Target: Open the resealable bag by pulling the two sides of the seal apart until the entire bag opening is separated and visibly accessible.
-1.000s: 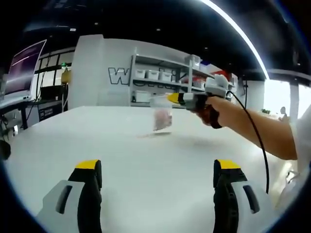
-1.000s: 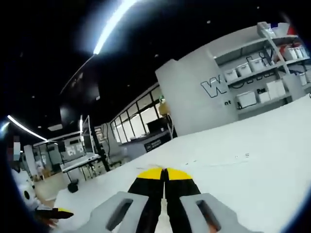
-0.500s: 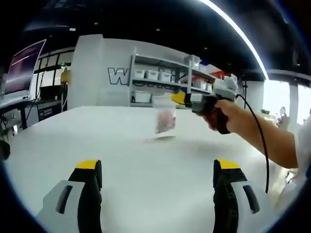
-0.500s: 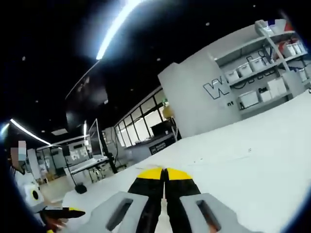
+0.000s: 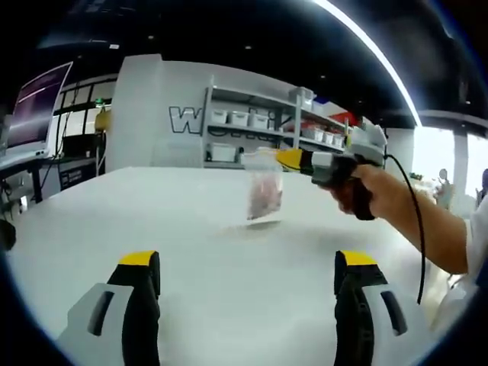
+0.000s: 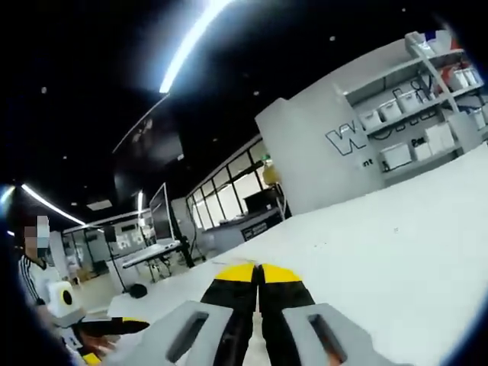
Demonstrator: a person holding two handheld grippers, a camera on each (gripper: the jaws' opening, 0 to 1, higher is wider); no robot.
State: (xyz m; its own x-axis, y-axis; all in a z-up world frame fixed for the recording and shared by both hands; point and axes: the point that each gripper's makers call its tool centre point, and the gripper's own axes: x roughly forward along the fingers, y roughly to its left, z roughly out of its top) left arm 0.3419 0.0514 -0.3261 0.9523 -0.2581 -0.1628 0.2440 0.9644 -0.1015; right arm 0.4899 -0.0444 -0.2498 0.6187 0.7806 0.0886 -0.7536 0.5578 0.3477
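We see the resealable bag (image 5: 263, 194), clear with something pinkish inside, hanging above the white table (image 5: 229, 252) in the left gripper view, its top edge pinched by the yellow-tipped right gripper (image 5: 293, 159), which comes in from the right, held in a person's hand (image 5: 366, 191) with a black cable trailing from it. The bag's lower end is just over the tabletop, and we cannot tell whether it touches. In the right gripper view that gripper's jaws are pressed together. Our left gripper (image 5: 248, 263) hangs low over the table with its jaws spread wide, well apart from the bag. Behind stand a shelf with white boxes (image 5: 259, 122) and a white wall with dark lettering (image 5: 183, 118).
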